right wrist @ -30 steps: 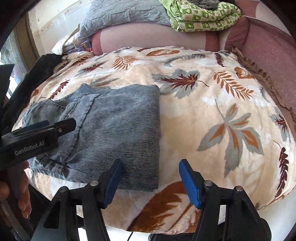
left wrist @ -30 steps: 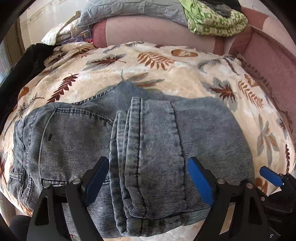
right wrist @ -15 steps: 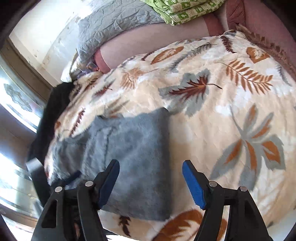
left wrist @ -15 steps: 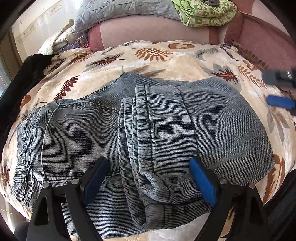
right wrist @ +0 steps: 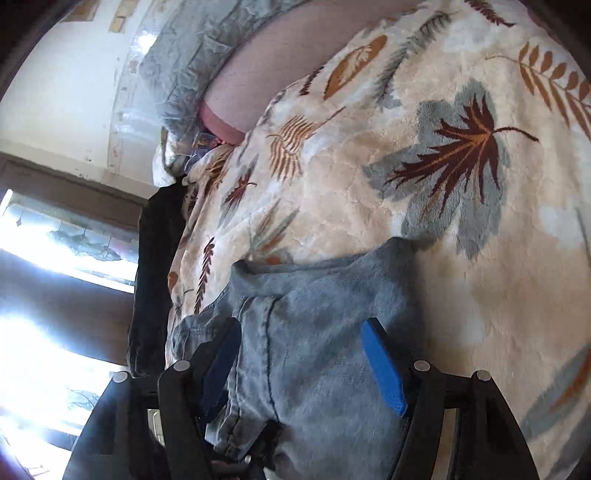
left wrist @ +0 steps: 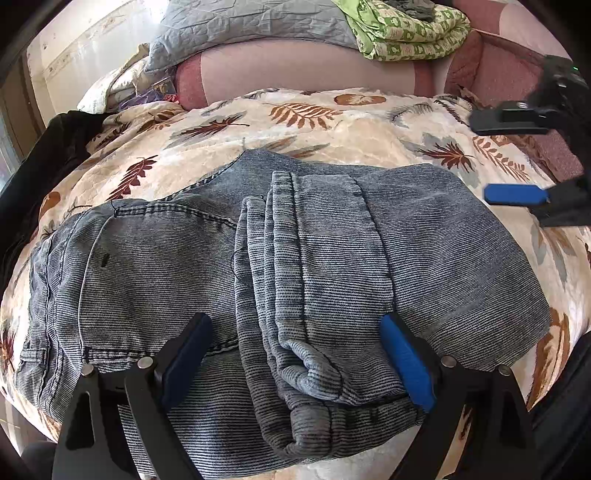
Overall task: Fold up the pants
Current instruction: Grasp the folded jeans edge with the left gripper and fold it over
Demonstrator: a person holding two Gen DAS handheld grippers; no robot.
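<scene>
Grey-blue jeans (left wrist: 295, 266) lie folded on the leaf-print blanket (left wrist: 314, 122), the legs doubled over the seat part. My left gripper (left wrist: 295, 354) is open, its blue pads either side of the bunched leg hems at the near edge, holding nothing. My right gripper (right wrist: 303, 362) is open and tilted, hovering over the jeans (right wrist: 325, 317). It also shows at the right edge of the left wrist view (left wrist: 517, 162), above the jeans' right side.
Pink bolster (left wrist: 295, 70), grey quilt (left wrist: 251, 22) and green folded bedding (left wrist: 410, 29) lie at the bed's far end. A dark garment (left wrist: 40, 155) hangs at the left edge. A bright window (right wrist: 44, 258) is left of the bed.
My right gripper has swung left and rolled, from beside the jeans' right edge to over them. The left gripper has stayed put, still open over the hems.
</scene>
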